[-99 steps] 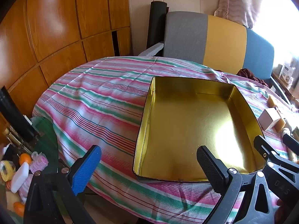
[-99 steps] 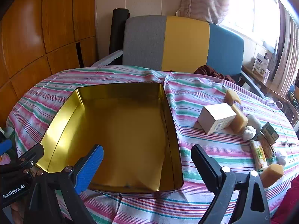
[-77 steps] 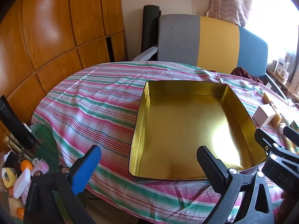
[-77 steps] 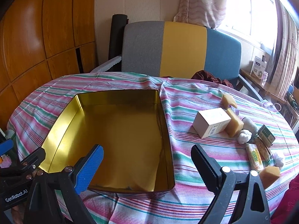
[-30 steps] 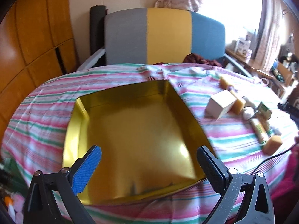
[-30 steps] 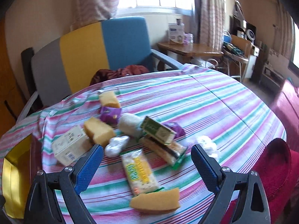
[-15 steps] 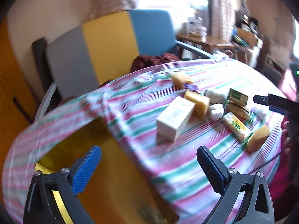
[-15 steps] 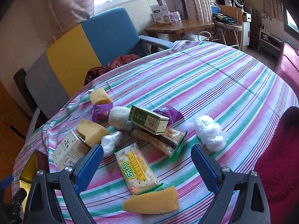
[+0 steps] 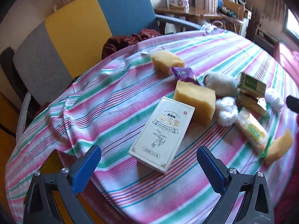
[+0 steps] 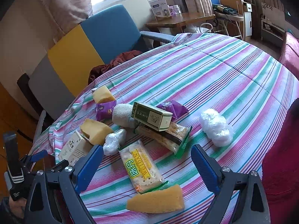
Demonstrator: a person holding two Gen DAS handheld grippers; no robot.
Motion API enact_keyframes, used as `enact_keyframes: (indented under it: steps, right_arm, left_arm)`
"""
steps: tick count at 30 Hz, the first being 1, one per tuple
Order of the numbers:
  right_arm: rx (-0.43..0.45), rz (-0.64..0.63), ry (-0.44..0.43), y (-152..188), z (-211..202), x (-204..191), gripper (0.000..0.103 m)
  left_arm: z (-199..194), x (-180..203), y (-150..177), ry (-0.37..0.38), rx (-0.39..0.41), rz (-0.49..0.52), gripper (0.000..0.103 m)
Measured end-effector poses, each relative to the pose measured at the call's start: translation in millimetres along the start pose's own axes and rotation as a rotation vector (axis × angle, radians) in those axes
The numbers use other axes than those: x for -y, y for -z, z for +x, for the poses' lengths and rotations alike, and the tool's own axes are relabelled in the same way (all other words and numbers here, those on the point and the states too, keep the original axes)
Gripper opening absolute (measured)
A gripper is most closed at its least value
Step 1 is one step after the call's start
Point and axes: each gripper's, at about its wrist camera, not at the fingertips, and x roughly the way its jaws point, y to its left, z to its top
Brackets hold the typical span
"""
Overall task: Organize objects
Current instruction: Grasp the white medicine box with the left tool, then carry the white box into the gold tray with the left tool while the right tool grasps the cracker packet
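Observation:
My left gripper (image 9: 148, 157) is open and empty, just short of a white box with Chinese print (image 9: 162, 133) that leans on a yellow sponge (image 9: 195, 100). My right gripper (image 10: 146, 156) is open and empty above a cracker packet (image 10: 139, 165), with a yellow sponge wedge (image 10: 156, 202) in front of it. The pile also holds a green box (image 10: 151, 115), a second snack bar (image 10: 165, 135), purple packets (image 10: 103, 109), a grey roll (image 10: 122, 114) and plastic-wrapped lumps (image 10: 215, 127). Only a corner of the gold tin (image 9: 47, 161) shows at the lower left.
The round table wears a striped cloth (image 10: 214, 71). A grey, yellow and blue sofa (image 10: 89, 39) with a dark red cloth (image 10: 115, 60) stands behind it. A wooden side table (image 10: 179, 19) is at the back right. Something red (image 10: 282, 164) lies at the right edge.
Both grippers swung right, away from the gold tin and toward the pile of objects. The left one has come close to the white box. Both stayed open.

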Motion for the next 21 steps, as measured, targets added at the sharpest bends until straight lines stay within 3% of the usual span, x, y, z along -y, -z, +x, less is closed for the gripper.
enact_keyframes:
  steps: [8,9,10,13,19,21]
  right_arm:
    - [-0.020,-0.009,0.008,1,4,-2,0.097]
    - [-0.020,-0.010,0.012,2,5,-2,0.096]
    - [-0.021,-0.009,0.015,1,5,-2,0.097]
    - [-0.019,-0.008,0.023,1,5,0,0.096]
    - [-0.034,0.002,0.006,1,6,1,0.094]
    - [-0.051,0.003,-0.009,1,9,0,0.088]
  left_arm:
    - [28,6,-12,-0.015,-0.039,0.035,0.102]
    - [31,5,-13,-0.007,-0.044,0.025,0.096]
    - [34,5,-14,0.001,-0.054,0.020,0.082]
    - [39,4,-12,0.032,-0.078,-0.008,0.051]
    - [2,1,11,0.059,-0.003,-0.084,0.051]
    - [-18,2,20,0.063,0.030,-0.099,0.051]
